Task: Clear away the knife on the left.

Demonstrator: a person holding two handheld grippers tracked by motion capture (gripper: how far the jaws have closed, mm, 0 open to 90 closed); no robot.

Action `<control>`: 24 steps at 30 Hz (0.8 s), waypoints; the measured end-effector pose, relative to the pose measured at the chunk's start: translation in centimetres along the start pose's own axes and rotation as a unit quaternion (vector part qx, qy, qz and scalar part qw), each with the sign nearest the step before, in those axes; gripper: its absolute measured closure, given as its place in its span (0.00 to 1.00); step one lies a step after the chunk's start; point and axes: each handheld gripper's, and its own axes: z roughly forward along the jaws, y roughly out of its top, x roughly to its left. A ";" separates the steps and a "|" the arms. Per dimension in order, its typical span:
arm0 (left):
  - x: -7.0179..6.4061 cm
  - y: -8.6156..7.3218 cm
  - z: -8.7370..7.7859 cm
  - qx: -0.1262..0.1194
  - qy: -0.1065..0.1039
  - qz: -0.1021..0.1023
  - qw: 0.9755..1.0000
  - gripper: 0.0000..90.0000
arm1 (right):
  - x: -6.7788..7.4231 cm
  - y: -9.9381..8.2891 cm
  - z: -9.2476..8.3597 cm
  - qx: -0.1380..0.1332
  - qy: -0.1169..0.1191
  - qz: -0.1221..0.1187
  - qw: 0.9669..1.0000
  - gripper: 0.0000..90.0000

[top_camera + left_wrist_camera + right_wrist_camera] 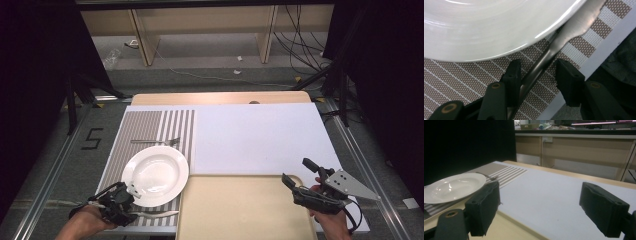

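A table knife (574,27) lies on the striped placemat (454,80), close beside the rim of a white plate (486,25). My left gripper (537,70) straddles the knife's handle: the handle runs along the left pad, while the right pad stands clear of it. From above, the left gripper (134,204) sits at the plate's (155,175) near-left edge, with the knife (157,214) pointing right. My right gripper (297,171) hovers open and empty over the beige tray's (245,210) far right corner. The same gripper (539,205) faces the white sheet (554,192).
A fork (155,141) lies on the placemat (145,125) beyond the plate. A white sheet (255,135) covers the table's right half. The placemat's front edge and the table edge run just behind the left gripper. Cables and stands crowd the floor at the far right.
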 end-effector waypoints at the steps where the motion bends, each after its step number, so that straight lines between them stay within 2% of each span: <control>1: -0.1 0.0 0.0 0.000 -0.001 0.000 1.000 0.64 | 0.0 0.0 0.0 0.000 0.000 0.000 1.000 0.20; 8: -0.4 0.2 0.0 0.008 0.001 0.017 1.000 0.70 | 0.0 0.0 0.1 0.007 -0.001 0.000 1.000 0.20; 9: -0.5 0.4 0.0 0.011 0.004 0.026 1.000 0.71 | 0.0 0.0 0.1 0.006 0.000 -0.001 1.000 0.20; 12: -0.6 0.4 0.0 0.013 0.004 0.025 1.000 0.72 | 0.0 0.0 0.1 0.007 0.000 -0.001 1.000 0.20; 22: -0.8 0.3 0.0 0.010 -0.006 0.050 0.999 0.83 | 0.0 -0.1 0.1 0.008 0.000 -0.003 1.000 0.21; 24: -0.9 0.3 0.0 0.009 -0.008 0.062 0.998 0.85 | 0.0 -0.1 0.2 0.008 0.000 -0.003 1.000 0.21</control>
